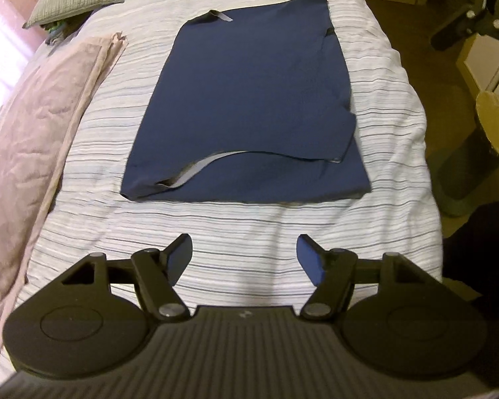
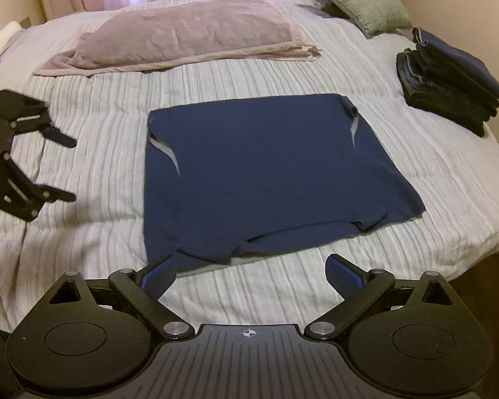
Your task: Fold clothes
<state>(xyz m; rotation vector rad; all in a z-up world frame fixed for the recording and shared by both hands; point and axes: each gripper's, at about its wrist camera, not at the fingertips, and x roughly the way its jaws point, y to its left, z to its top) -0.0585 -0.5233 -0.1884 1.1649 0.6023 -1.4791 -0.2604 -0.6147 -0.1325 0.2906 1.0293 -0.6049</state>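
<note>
Navy cloth, a shirt (image 2: 266, 173), lies flat mid-bed in a squarish shape, its sleeves turned in over the body and one edge lying near the bed's (image 1: 282, 226) side edge. We hold both hand-held grippers clear of it: the left hand-held gripper (image 1: 244, 256) and the right hand-held gripper (image 2: 251, 274) each stand wide open, gripping nothing. If another fold follows, we judge it best to pinch two corners of one edge together, lift evenly, and keep the layers aligned. We count one spread shirt, one stack of folded dark clothes (image 2: 449, 83) near the far corner, two pillows.
</note>
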